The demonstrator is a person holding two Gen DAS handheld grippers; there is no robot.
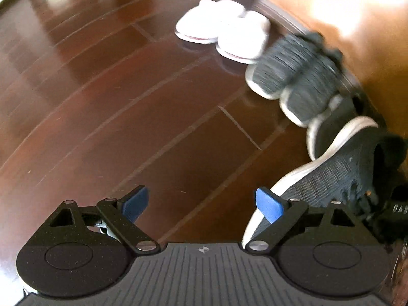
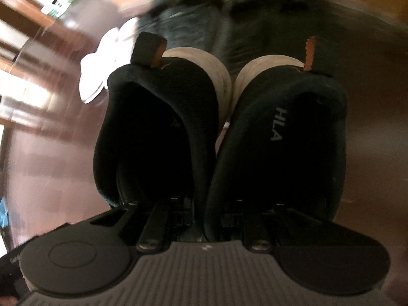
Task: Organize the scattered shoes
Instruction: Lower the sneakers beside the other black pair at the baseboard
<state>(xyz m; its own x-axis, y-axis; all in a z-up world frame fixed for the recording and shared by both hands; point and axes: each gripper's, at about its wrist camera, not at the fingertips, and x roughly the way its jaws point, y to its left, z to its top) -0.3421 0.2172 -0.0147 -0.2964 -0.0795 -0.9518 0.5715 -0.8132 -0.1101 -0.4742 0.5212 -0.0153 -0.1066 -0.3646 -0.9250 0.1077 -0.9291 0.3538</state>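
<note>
1. The pair of black knit sneakers with thick off-white soles fills the right wrist view, heels toward the camera and collars side by side; each has a heel pull tab lined in orange-brown, and grey letters reading "HLA" show on the right-hand insole.
2. The right gripper reaches into the collars, one finger in each shoe, pinching the two inner collar walls between them; its fingertips are lost in the dark interiors, so the grip can be judged only from the closed-in linkage.
3. From the left wrist view, one of these black sneakers lies at the right edge, partly cut off by the frame and by the gripper's body.
4. The left gripper has its blue-padded fingers spread wide and holds nothing, above the dark reddish wooden plank floor.
5. Farther off, a pair of dark grey knit sneakers with white soles and a pair of white slippers line up along a light wooden wall base; both are smeared by motion blur, so details are unclear.
</note>
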